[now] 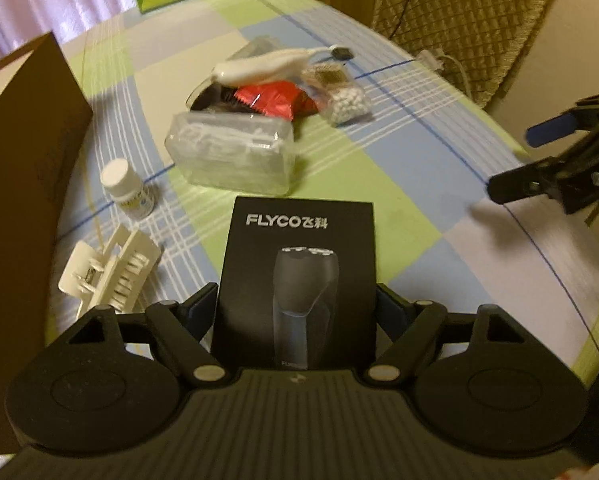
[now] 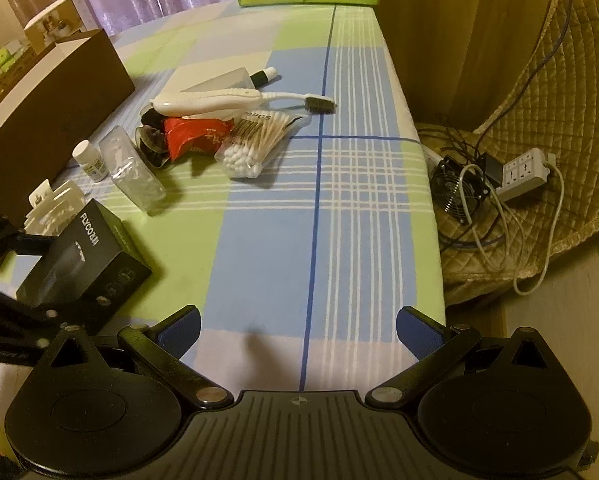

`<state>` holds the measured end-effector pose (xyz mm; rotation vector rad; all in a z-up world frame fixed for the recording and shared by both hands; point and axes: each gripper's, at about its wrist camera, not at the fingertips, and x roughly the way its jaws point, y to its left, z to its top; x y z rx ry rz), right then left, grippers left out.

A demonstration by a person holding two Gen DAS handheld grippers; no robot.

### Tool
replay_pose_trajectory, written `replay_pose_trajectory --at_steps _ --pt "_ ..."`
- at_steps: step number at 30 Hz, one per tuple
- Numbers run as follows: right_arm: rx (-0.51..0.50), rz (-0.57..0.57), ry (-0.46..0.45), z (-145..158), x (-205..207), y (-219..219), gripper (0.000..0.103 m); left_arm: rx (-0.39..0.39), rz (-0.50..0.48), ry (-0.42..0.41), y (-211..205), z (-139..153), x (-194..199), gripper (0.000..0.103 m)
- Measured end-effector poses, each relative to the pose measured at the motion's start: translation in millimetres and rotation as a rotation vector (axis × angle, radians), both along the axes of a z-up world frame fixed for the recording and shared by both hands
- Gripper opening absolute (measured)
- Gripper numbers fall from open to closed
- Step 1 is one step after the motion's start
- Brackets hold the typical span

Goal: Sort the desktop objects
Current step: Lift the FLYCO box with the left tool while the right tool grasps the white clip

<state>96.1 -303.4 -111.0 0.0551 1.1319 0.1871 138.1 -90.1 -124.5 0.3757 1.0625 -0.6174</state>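
left gripper [image 1: 297, 300] clenched on black flyco box [image 1: 299, 264], held just above tabletop [image 2: 339, 220] nr brown box [image 1: 23, 152]; right gripper [image 2: 297, 330] released, idle; step: box in transit, next prob. needs carry over brown box w/ clearance

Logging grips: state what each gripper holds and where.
Left gripper clamps the black FLYCO shaver box by its two long sides near the bottom end. Right gripper is open, empty.

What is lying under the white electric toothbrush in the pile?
The electric toothbrush rests across a red foil packet, a dark-filled clear container and a white flat box. The cotton swab bag lies beside. Anything deeper is hidden.
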Motion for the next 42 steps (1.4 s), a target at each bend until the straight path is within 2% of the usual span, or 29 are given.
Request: replay_pose_trajectory --at_steps 14,23,36,42 --pt "0.009 0.008 -0.015 5 -22 0 0.101 0.005 0.168 -0.008 9 0 -21 0.077" --pt "0.026 0.078 -0.026 8 -30 21 0.101 0.013 0.307 0.007 51 3 -54 0.077" --pt "0.115 0.349 -0.082 10 -28 116 0.101 0.040 0.644 0.012 157 8 -96 0.077" --pt "0.147 0.440 -0.095 1 -17 160 0.101 0.065 0.786 0.014 198 10 -101 0.077"
